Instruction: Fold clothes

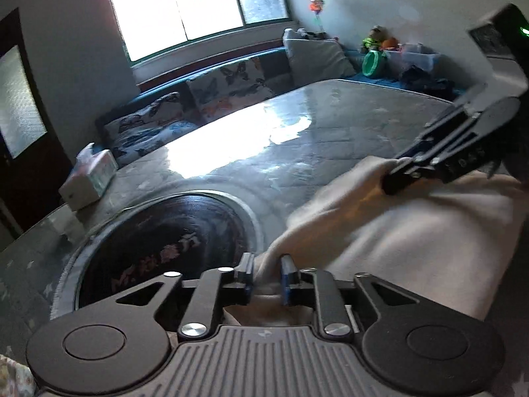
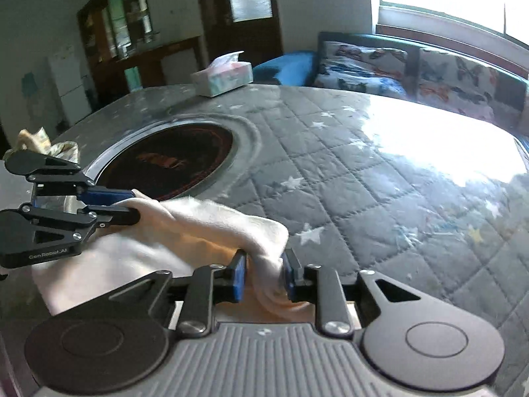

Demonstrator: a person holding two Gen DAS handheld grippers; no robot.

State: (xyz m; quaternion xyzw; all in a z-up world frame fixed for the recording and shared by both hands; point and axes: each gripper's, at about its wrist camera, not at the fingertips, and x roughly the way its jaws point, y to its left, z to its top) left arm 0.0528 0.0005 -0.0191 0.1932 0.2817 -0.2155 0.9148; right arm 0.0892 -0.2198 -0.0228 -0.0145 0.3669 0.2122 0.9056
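A cream garment lies bunched on the grey quilted table cover, with its far edge lifted between the two grippers. My left gripper has a fold of that edge between its blue pads, which stand a little apart and do not press on it. From the right wrist view the left gripper shows at the left with the garment running into its jaws. My right gripper likewise has a bunched corner between slightly parted pads. In the left wrist view the right gripper comes in from the right.
A round black plate is set into the table just beyond the garment. A tissue box stands at the table's far edge. A sofa with butterfly cushions runs under the window. A patterned cloth lies at the table's left edge.
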